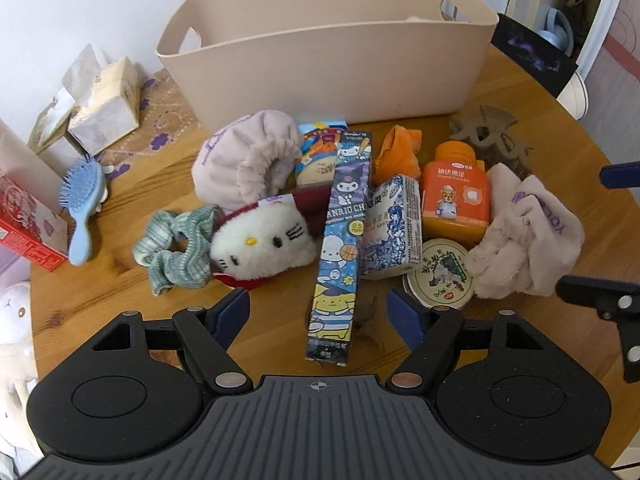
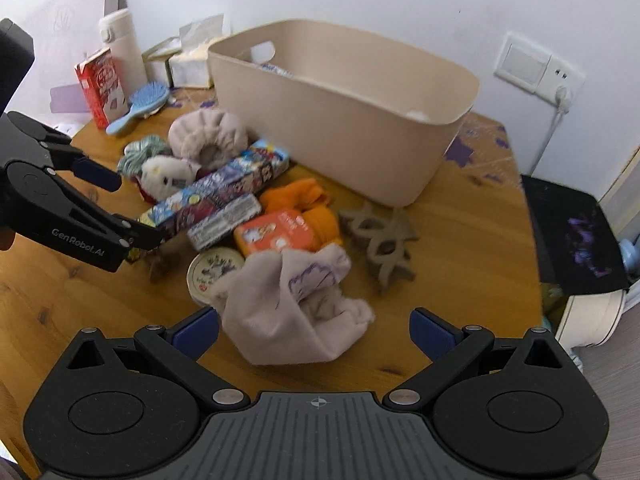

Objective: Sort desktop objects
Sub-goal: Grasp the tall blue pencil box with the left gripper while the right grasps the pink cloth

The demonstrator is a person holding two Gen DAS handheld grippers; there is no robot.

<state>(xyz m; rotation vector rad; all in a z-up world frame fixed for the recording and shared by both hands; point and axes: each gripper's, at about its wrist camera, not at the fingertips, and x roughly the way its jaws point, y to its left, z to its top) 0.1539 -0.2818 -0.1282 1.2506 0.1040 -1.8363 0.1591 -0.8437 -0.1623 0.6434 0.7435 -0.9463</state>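
A heap of small objects lies on the round wooden table (image 1: 120, 312) in front of a beige basket (image 1: 320, 60). My left gripper (image 1: 320, 312) is open and hovers over the near end of a long cartoon pen box (image 1: 344, 240). A white cat plush (image 1: 260, 244) lies to the left of the box, a blue-and-white carton (image 1: 392, 228) and a round tin (image 1: 438, 274) to its right. My right gripper (image 2: 316, 328) is open too, with a crumpled pale pink cloth (image 2: 296, 312) lying between its fingertips, untouched. An orange bottle (image 2: 276, 232) lies just behind the cloth.
A green scrunchie (image 1: 176, 252), a pink fleece cap (image 1: 244, 164), an orange cloth (image 1: 400, 152) and a grey cut-out piece (image 2: 380, 240) also lie in the heap. At the left stand a blue hairbrush (image 1: 80, 208), tissue packs (image 1: 104, 108) and a red carton (image 1: 28, 224).
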